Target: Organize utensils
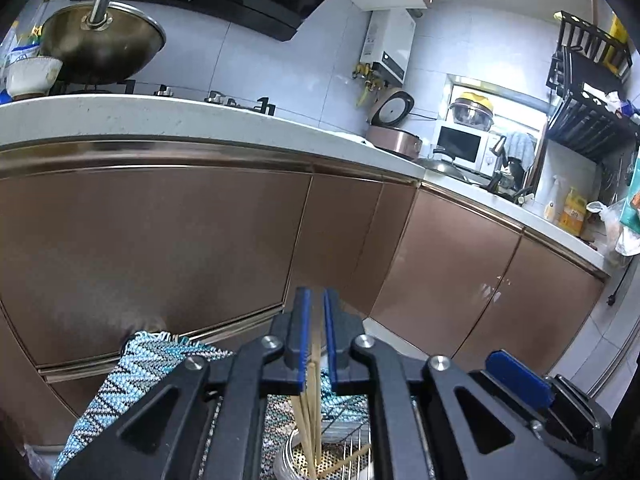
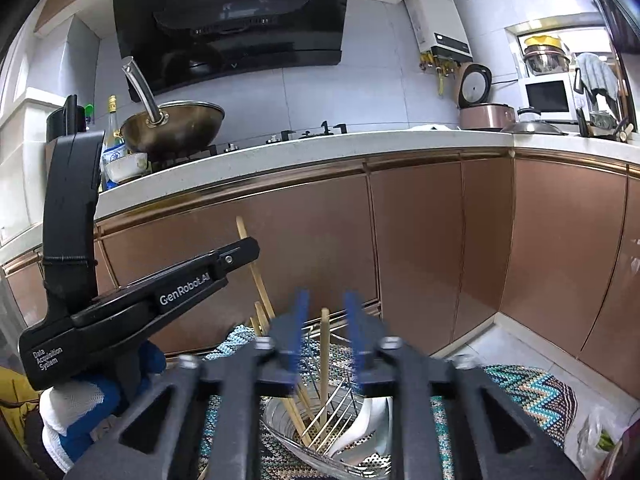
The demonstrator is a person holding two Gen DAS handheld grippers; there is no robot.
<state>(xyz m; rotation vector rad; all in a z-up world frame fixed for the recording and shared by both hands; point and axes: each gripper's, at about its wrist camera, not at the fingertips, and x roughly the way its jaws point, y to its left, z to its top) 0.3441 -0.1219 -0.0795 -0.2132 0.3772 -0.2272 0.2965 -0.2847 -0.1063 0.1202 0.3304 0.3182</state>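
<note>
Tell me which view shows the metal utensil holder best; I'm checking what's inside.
The right wrist view: the utensil holder shows its rim, wire dividers and chopsticks. The left wrist view shows only a sliver between the tongs.

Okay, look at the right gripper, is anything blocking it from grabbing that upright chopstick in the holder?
Nothing visible blocks it. The right gripper is open, and the upright chopstick rises from the metal holder into the gap between the fingers. The left gripper holds other chopsticks off to the side.

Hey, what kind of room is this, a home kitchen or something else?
Most likely a home kitchen: a wok sits on a gas stove under a black range hood, and a rice cooker and a microwave stand on the countertop.
</note>
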